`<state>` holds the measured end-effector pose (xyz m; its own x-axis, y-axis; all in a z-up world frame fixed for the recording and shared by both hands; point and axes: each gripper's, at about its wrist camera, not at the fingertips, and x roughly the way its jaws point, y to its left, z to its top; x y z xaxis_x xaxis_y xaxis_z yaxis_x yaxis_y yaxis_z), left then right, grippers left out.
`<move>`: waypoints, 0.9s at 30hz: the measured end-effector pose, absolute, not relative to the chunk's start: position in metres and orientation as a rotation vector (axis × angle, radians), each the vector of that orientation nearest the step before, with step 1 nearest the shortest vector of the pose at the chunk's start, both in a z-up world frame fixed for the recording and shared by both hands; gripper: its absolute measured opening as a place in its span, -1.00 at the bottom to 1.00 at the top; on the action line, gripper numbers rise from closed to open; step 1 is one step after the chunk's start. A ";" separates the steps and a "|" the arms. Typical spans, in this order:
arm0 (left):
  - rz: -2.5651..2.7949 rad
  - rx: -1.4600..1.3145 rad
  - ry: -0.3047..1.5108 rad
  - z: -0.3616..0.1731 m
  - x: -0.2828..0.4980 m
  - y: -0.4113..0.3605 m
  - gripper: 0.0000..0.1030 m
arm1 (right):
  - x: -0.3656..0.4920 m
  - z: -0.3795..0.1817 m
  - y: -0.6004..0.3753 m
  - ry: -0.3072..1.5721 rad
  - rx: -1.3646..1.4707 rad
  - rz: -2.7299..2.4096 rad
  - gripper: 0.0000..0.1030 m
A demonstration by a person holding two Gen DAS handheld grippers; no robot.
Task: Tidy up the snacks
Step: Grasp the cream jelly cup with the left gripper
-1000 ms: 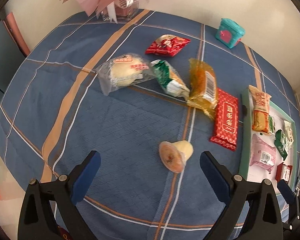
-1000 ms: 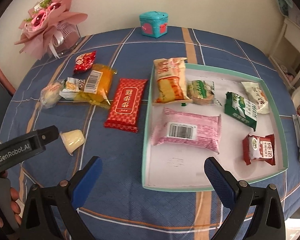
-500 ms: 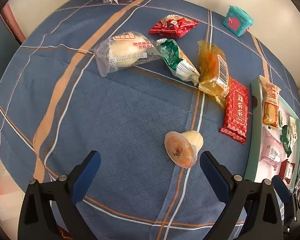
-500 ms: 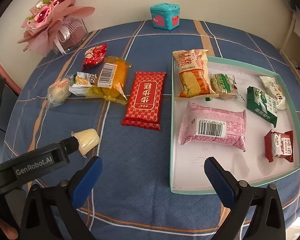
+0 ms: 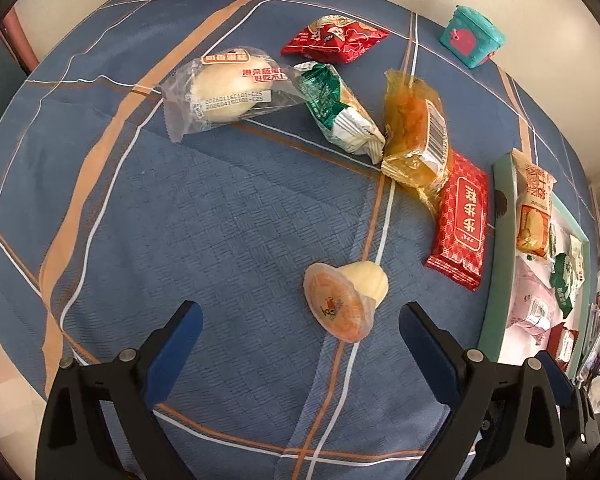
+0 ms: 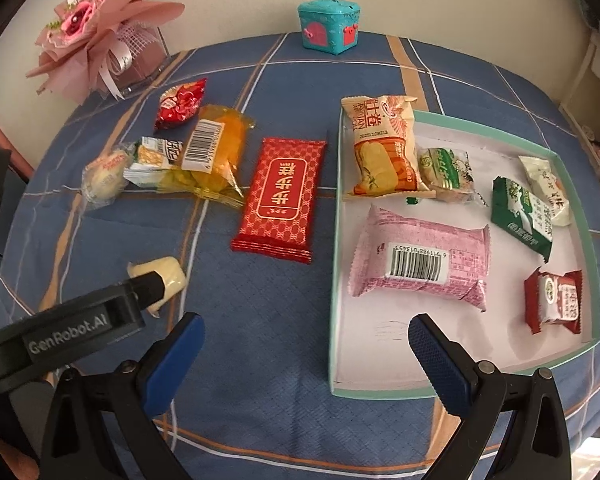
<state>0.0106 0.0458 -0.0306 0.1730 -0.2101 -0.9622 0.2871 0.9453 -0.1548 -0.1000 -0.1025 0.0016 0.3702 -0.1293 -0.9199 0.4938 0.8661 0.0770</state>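
Observation:
A jelly cup (image 5: 346, 300) with an orange lid lies on its side on the blue checked tablecloth. My left gripper (image 5: 300, 320) is open, and the cup sits just ahead of its fingertips, right of the gap's middle, touching neither finger. In the right wrist view the same cup (image 6: 168, 274) is partly hidden behind one of the left gripper's fingers (image 6: 100, 320). My right gripper (image 6: 306, 328) is open and holds nothing, hovering by the left front corner of the teal-rimmed tray (image 6: 334, 280). A flat red packet (image 6: 280, 196) lies left of the tray.
Beyond the cup lie an orange packet (image 5: 416, 136), a green-white packet (image 5: 336, 108), a clear-wrapped bun (image 5: 224, 92) and a small red packet (image 5: 332, 38). The tray holds several packets, among them a pink one (image 6: 420, 260). A teal box (image 6: 328, 28) and a pink bouquet (image 6: 96, 36) stand at the back.
My left gripper has moved forward and down onto the jelly cup, which now looks larger and nearer its fingers. The right gripper has shifted left. Both stayed open.

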 end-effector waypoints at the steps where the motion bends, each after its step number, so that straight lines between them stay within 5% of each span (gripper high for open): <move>1: -0.357 0.067 1.351 -0.031 0.011 0.045 0.81 | -0.100 0.001 -0.103 1.131 0.365 -0.414 1.00; 20: -0.425 0.088 1.345 -0.036 0.011 0.002 0.00 | -0.113 -0.003 -0.128 1.121 0.484 -0.459 1.00; 27: -0.430 0.095 1.343 -0.039 0.010 -0.010 -0.14 | -0.114 -0.004 -0.129 1.122 0.487 -0.463 1.00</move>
